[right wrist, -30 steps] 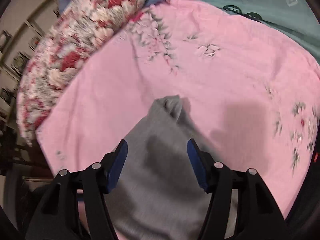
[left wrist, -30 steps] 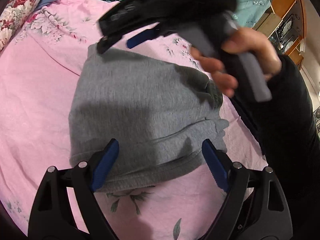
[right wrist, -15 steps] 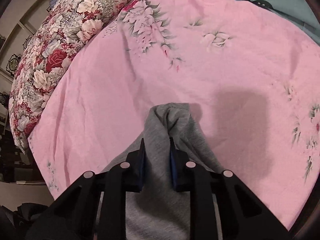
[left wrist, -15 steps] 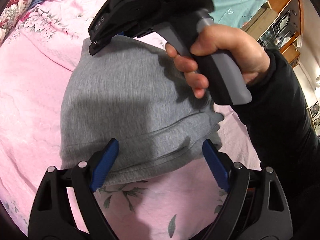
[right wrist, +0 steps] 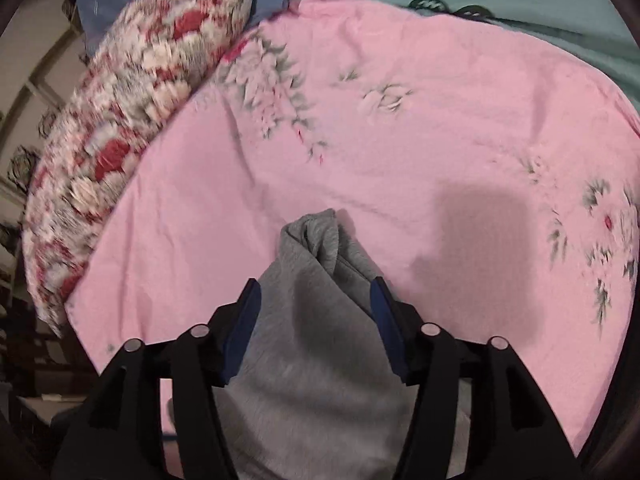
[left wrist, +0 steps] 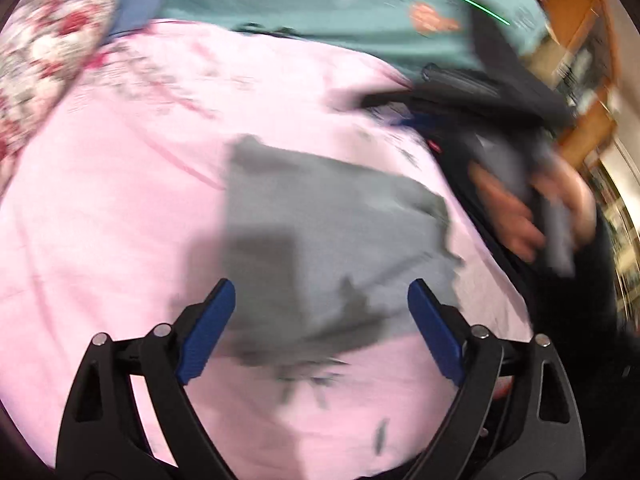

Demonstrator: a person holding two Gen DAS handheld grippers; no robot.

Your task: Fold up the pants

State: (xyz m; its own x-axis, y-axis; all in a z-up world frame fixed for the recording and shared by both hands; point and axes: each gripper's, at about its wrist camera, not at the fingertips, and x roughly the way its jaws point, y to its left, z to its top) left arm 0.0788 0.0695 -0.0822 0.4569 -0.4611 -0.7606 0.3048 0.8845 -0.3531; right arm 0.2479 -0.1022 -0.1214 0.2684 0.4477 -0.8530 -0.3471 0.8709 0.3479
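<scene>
Right tool (right wrist: 316, 300) has just been opening — its jaws flank a bunched corner of gray pants (right wrist: 320, 332), pads clear. Left tool (left wrist: 322, 312) hangs apart over the folded pants on a pink bedsheet (left wrist: 120, 220).

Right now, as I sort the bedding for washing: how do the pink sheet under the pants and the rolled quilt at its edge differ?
The pink sheet lies spread flat, while the rolled quilt is bunched into a thick bolster beside it. The sheet is pale pink with sparse flower sprigs; the quilt is densely covered in red and white blooms. The sheet bears the gray pants; the quilt bears nothing visible. Both carry floral prints.
</scene>
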